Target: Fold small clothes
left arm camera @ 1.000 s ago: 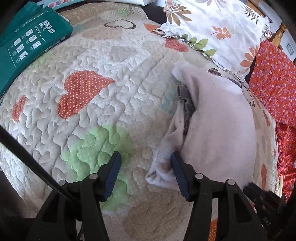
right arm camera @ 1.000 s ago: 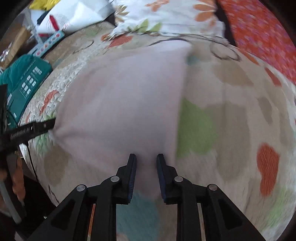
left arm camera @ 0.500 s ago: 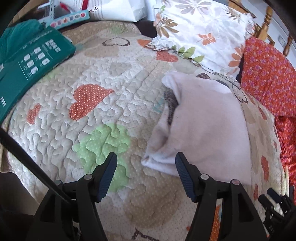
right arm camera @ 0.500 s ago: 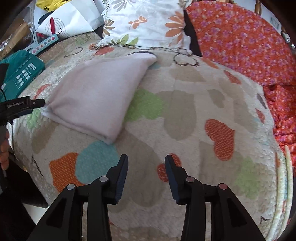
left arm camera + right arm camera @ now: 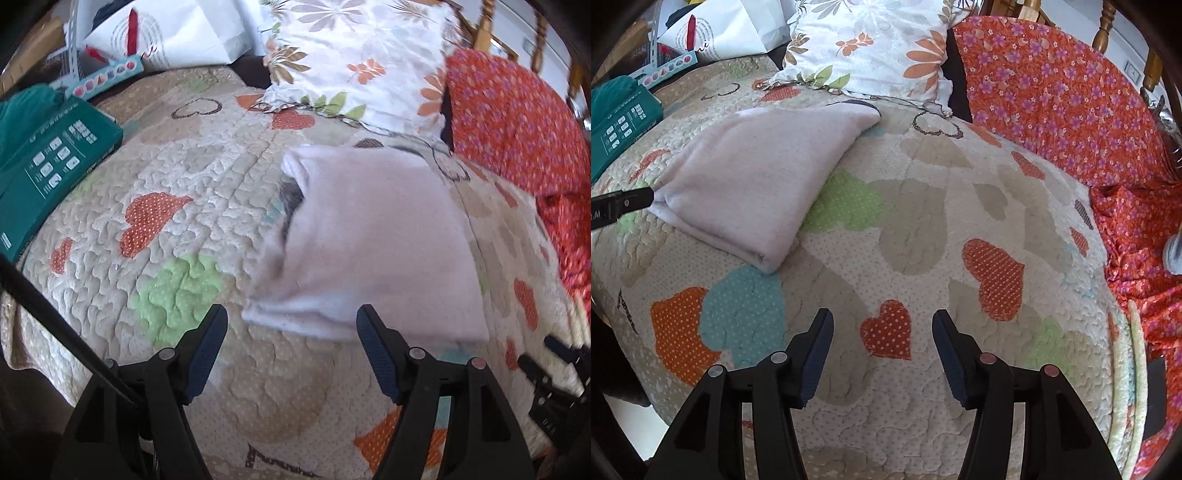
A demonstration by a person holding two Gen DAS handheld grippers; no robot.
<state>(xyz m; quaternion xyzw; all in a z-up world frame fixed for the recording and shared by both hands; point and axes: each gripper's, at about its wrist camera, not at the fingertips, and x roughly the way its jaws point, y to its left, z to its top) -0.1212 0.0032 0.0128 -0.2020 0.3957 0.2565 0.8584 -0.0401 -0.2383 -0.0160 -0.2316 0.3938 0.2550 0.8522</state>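
A pale pink folded garment [image 5: 373, 240] lies flat on the heart-patterned quilt [image 5: 184, 221]; a grey inner layer shows at its left opening. It also shows in the right wrist view [image 5: 757, 181], at upper left. My left gripper [image 5: 291, 332] is open and empty, just short of the garment's near edge. My right gripper [image 5: 882, 339] is open and empty over bare quilt [image 5: 923, 221], well to the right of the garment. One left gripper finger [image 5: 620, 205] shows at the garment's left corner in the right wrist view.
A teal box [image 5: 44, 166] lies at the quilt's left edge. A floral white pillow [image 5: 362, 62] and an orange flowered cloth [image 5: 517, 125] lie behind and right of the garment. White bags [image 5: 166, 33] stand at the back left. A wooden chair [image 5: 1104, 26] stands beyond.
Both grippers pulled back from the garment. The right gripper opened, let go of the cloth and moved right. The left gripper, open throughout, widened. The garment now lies folded on the quilt.
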